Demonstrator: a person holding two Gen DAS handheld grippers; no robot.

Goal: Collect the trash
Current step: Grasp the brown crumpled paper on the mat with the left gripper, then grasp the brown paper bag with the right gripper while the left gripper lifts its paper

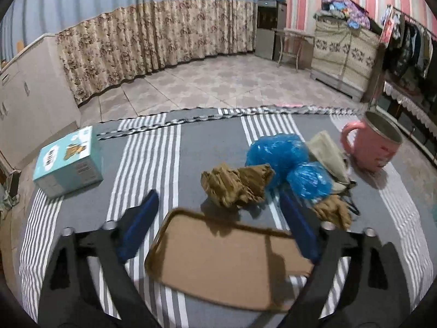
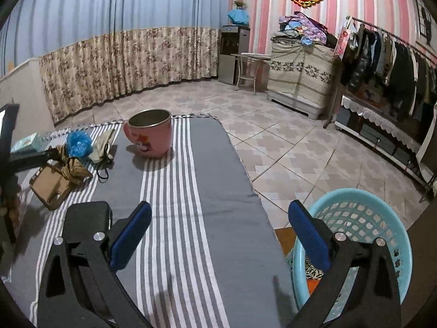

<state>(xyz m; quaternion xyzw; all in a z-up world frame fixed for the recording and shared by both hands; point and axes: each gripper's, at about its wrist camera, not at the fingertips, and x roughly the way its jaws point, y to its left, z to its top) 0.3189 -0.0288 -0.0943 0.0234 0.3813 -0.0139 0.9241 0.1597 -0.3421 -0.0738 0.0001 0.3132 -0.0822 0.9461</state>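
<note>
My left gripper (image 1: pixel 218 218) hangs over the striped cloth (image 1: pixel 153 164) with its blue fingers (image 1: pixel 142 227) apart, straddling a flat piece of cardboard (image 1: pixel 226 262) that lies between them; the pads do not press on it. Just beyond lie crumpled brown paper (image 1: pixel 237 186), blue plastic wads (image 1: pixel 275 153) and a pink mug (image 1: pixel 374 145). My right gripper (image 2: pixel 218 235) stands wide apart with nothing in it, beside the turquoise basket (image 2: pixel 377 216) off the cloth's edge.
</note>
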